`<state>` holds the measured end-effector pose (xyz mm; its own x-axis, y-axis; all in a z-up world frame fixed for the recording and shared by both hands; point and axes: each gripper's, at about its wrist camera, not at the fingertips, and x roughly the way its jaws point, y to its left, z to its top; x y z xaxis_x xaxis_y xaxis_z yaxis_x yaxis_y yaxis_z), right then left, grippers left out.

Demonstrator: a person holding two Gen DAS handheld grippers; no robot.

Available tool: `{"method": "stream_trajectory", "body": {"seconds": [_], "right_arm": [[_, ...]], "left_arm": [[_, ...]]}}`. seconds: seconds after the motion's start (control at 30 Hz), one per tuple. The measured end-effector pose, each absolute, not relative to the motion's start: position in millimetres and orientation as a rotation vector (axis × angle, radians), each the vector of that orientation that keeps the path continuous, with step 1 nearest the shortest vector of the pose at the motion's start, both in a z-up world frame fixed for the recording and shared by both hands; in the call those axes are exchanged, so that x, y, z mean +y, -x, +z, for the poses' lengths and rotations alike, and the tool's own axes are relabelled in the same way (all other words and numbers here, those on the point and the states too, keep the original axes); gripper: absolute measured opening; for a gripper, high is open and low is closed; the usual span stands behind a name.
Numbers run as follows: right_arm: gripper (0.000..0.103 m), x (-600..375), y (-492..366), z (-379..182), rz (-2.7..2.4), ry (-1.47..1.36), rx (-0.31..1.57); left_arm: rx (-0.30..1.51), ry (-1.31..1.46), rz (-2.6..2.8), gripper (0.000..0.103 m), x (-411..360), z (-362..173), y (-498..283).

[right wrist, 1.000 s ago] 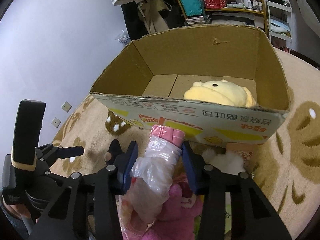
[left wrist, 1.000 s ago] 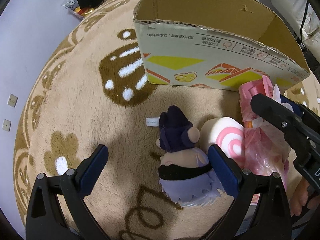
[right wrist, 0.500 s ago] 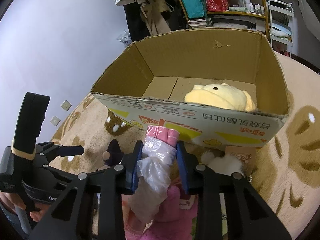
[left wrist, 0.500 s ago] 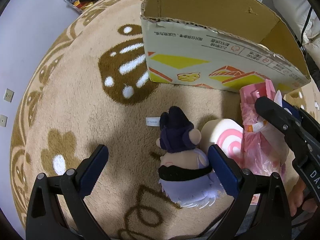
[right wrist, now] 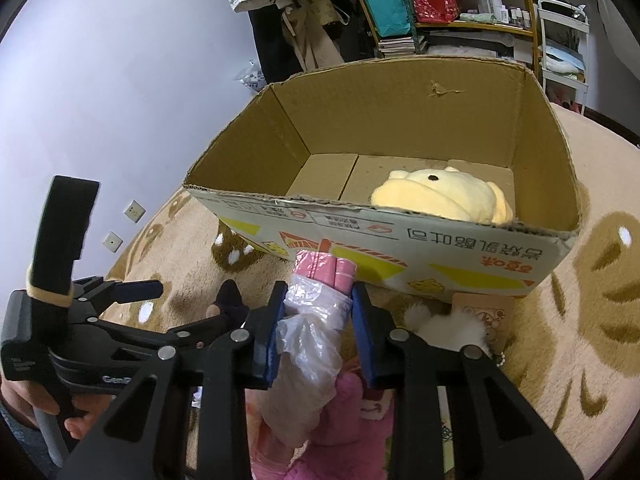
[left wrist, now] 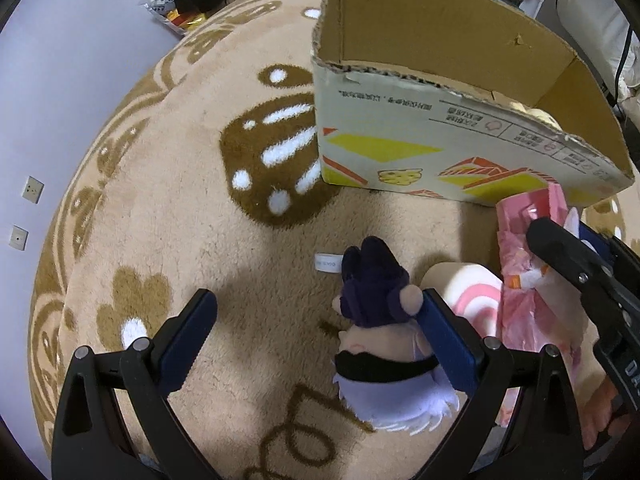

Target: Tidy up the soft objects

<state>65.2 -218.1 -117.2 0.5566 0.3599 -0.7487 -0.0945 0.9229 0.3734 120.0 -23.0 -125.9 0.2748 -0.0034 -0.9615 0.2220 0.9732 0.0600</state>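
A round tan rug [left wrist: 192,184] with brown patterns spreads beneath both grippers, and on it, ahead of both sets of jaws, stands an open cardboard box [right wrist: 400,240] with a yellow plush toy [right wrist: 440,200] lying on its floor toward the right wall. The right gripper [right wrist: 318,300] points down at the ground just short of the box's near wall; its jaws have just been closing and now grasp a pink bundle in a clear plastic bag [right wrist: 316,320], both blue pads pressed against the plastic, the pink end sticking out past the fingertips toward the box. Under and behind those jaws lies a pink plush [right wrist: 352,420], and just right of the right jaw a white fluffy toy [right wrist: 444,324]. The left gripper [left wrist: 316,312] hangs released, jaws spread wide over the rug; a doll with dark purple hair [left wrist: 376,320] lies between them, hard against the right pad and well apart from the left one. Just outside that right jaw sits a white cushion with a pink swirl [left wrist: 472,292], with the bagged bundle beyond it.
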Motion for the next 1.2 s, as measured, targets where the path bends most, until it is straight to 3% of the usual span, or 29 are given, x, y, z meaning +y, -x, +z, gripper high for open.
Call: {"method": "stream_trajectory", "body": {"seconds": [0.23, 0.37, 0.4, 0.5, 1.2], "right_arm": [[0.032, -219, -65, -117, 0.255, -0.300, 0.940], [0.025, -218, -64, -112, 0.261, -0.287, 0.920], [0.024, -217, -63, -110, 0.265, -0.282, 0.913], [0.022, -216, -61, -106, 0.276, -0.275, 0.899], [0.016, -224, -22, -59, 0.202, -0.286, 0.741]], "left_arm": [[1.346, -0.205, -0.123, 0.098, -29, -143, -130], [1.356, -0.159, -0.163, 0.071, -28, -145, -132], [1.366, -0.133, -0.189, 0.057, -28, -146, -132], [1.376, -0.099, -0.256, 0.031, -32, -147, -131], [1.185, -0.138, -0.272, 0.028, -29, -96, -88]]}}
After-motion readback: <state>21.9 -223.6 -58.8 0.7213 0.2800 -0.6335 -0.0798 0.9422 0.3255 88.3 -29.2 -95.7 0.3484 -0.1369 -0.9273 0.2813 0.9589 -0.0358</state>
